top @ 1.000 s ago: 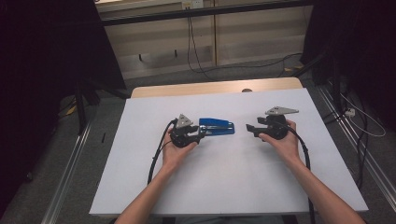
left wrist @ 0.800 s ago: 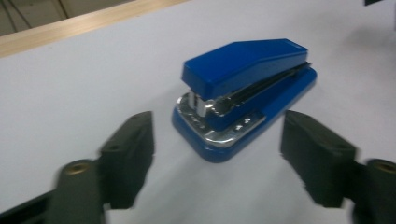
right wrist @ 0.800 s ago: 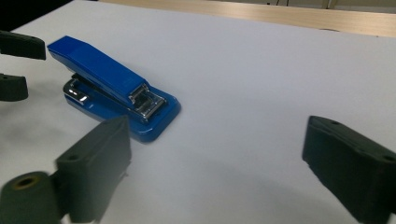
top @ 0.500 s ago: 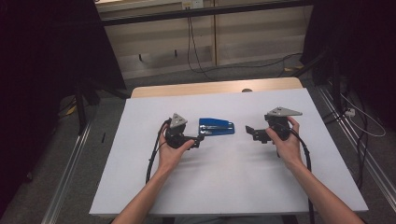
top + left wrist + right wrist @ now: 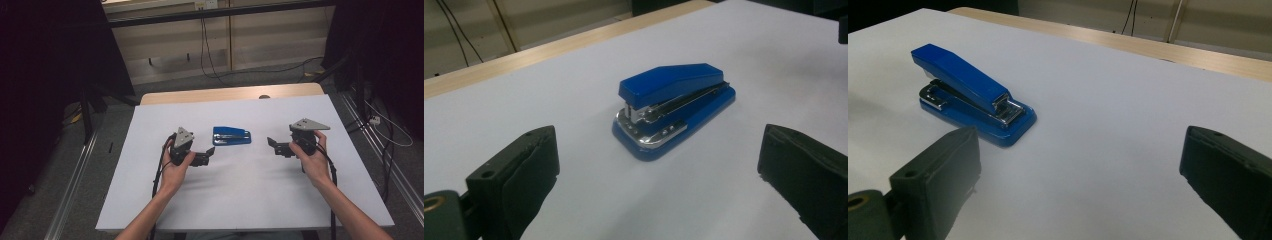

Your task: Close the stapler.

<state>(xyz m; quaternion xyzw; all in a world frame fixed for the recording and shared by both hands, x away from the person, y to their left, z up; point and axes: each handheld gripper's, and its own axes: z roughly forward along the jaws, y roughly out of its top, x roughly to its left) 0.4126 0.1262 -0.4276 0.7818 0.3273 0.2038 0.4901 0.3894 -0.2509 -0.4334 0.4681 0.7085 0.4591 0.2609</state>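
Item: both hands are drawing back from the blue stapler [image 5: 231, 135]; left gripper [image 5: 204, 156] and right gripper [image 5: 274, 145] jaws, just opened wide, are holding nothing. Stapler is lying released on the white table [image 5: 250, 200] between them.

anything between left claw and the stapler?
No. Just bare white table cover between the open left claw and the blue stapler, clear in the left gripper view.

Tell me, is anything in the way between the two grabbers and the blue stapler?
Nothing visible is. The blue stapler lies alone on the white table cover, with bare cover between it and the left gripper on one side and the right gripper on the other. Both grippers have open, empty jaws.
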